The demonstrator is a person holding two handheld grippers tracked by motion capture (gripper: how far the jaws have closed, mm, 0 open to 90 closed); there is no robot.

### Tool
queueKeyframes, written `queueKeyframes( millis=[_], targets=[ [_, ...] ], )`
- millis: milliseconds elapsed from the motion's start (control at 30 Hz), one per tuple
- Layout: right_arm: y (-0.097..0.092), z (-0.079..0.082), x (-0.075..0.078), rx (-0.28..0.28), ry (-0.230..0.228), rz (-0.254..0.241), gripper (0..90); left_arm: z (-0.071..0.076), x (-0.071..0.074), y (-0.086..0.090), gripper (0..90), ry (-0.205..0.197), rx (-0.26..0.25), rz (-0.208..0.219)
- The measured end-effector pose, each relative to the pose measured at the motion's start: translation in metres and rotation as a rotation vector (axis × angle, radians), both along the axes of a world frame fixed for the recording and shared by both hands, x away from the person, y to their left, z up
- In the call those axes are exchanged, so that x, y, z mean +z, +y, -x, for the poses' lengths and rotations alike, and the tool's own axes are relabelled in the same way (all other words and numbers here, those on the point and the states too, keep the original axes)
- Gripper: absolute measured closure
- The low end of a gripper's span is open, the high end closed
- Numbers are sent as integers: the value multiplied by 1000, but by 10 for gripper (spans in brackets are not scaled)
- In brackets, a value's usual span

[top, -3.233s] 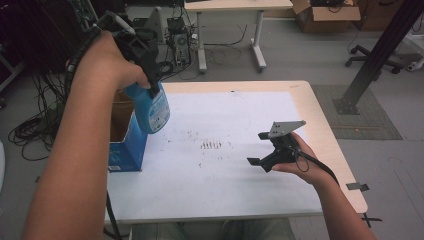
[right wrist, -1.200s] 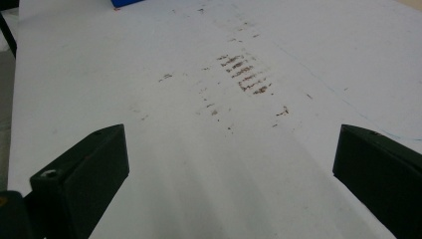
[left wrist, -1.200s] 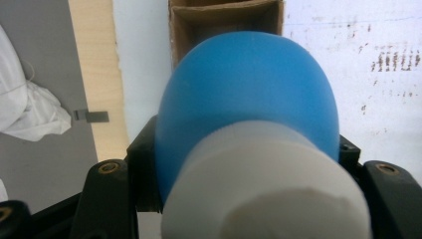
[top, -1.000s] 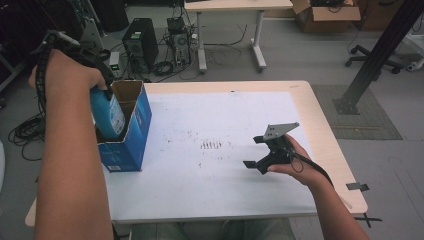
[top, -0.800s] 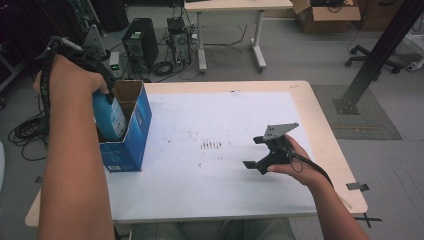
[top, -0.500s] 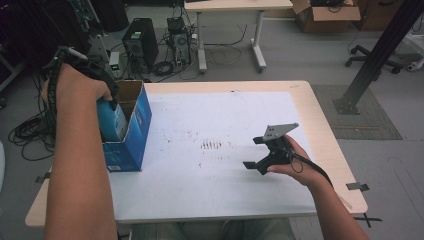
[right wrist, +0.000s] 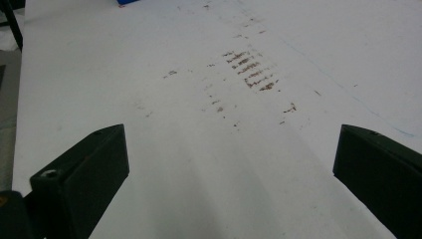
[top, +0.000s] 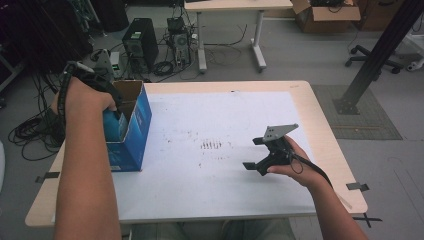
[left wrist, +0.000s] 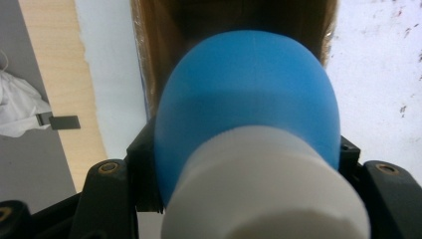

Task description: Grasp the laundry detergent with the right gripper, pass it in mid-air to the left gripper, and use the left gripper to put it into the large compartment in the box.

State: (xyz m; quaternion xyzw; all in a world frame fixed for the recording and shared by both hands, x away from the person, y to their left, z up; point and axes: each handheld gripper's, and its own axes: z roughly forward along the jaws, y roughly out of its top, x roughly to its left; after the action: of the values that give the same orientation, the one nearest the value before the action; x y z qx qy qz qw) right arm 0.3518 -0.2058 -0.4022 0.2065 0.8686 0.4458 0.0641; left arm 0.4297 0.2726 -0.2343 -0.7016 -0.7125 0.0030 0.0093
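A blue bottle (left wrist: 249,94) with a white cap (left wrist: 263,194) is clamped between the jaws of my left gripper (left wrist: 244,164), cap end toward the camera. In the high view the left gripper (top: 107,97) holds the bottle (top: 112,126) partly inside the open top of a blue cardboard box (top: 132,137) at the table's left edge. The box's brown inner wall (left wrist: 159,55) shows behind the bottle. My right gripper (top: 254,153) rests in the person's hand at the table's right. Its jaws are wide apart over the bare white sheet (right wrist: 231,169), with nothing between them.
Brown smudges (top: 212,145) mark the white sheet (top: 210,110) at the table's middle. Beyond the far edge, a computer tower (top: 140,42) and cables lie on the floor. A second table (top: 230,10) and a black post (top: 375,60) stand further off.
The left hand has sunk, carrying the blue bottle from above the box down into its open top. The right gripper has stayed where it was.
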Motion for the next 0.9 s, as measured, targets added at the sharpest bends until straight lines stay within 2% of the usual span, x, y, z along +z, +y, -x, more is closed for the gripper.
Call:
queueKeyframes(
  millis=[233, 700, 767, 900],
  targets=[
    [1, 0, -2, 6, 3, -5, 10, 1, -16, 1, 383, 15, -6, -1],
    [1, 2, -2, 7, 3, -6, 10, 0, -38, -4, 382, 32, -25, -3],
    [1, 2, -2, 7, 3, -7, 10, 0, -39, -4, 382, 22, -23, -9],
    [1, 2, -1, 10, 2, -4, 10, -1, -43, -3, 382, 27, -26, -27]
  ],
)
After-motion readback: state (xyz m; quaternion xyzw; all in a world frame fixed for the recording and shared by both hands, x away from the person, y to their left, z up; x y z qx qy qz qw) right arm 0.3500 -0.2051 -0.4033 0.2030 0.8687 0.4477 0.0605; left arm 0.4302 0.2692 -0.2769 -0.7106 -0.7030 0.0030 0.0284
